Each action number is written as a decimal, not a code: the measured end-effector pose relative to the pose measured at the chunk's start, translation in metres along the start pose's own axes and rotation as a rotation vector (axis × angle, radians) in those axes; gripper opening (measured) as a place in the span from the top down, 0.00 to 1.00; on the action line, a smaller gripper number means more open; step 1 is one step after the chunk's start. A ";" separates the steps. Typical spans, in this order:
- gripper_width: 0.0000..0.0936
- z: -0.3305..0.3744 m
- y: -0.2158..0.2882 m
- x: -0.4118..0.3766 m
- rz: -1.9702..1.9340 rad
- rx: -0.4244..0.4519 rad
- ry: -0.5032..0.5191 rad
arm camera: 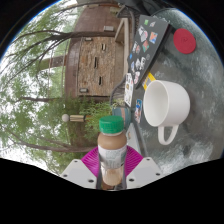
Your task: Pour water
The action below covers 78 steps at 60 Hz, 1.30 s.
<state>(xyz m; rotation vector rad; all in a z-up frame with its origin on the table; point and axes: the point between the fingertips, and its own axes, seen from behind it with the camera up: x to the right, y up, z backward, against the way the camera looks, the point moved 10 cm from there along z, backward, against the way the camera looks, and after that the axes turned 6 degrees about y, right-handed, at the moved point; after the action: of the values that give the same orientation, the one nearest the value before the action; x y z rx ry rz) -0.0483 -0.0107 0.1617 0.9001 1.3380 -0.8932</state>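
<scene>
My gripper (pixel 112 172) is shut on a small bottle (pixel 112 152) with a green cap, a white label and a brown lower part. The bottle stands upright between the magenta pads (pixel 91 163), which press on both its sides. A white cup (pixel 165 103) with a handle lies just ahead to the right, its round opening facing me, on a grey table (pixel 195 110).
A red round object (pixel 185 41) sits beyond the cup. A dark laptop lid with stickers (pixel 148 45) stands behind the cup. A window with trees and a brick building (pixel 95 60) fills the far left.
</scene>
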 end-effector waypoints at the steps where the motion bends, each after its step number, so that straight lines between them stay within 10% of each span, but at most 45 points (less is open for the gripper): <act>1: 0.69 -0.001 0.004 0.001 -0.065 0.004 0.019; 9: 0.69 -0.008 0.015 -0.004 -0.489 0.049 0.184; 38: 0.69 -0.013 0.024 0.001 -0.739 0.249 0.216; 48: 0.69 -0.002 0.036 -0.041 -0.243 0.111 0.125; 61: 0.69 0.032 0.153 -0.095 0.854 0.194 -0.212; 78: 0.69 0.069 0.282 0.034 1.524 0.013 -0.336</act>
<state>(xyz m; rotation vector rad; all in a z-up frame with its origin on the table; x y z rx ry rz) 0.2384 0.0380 0.1367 1.3369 0.1073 0.1702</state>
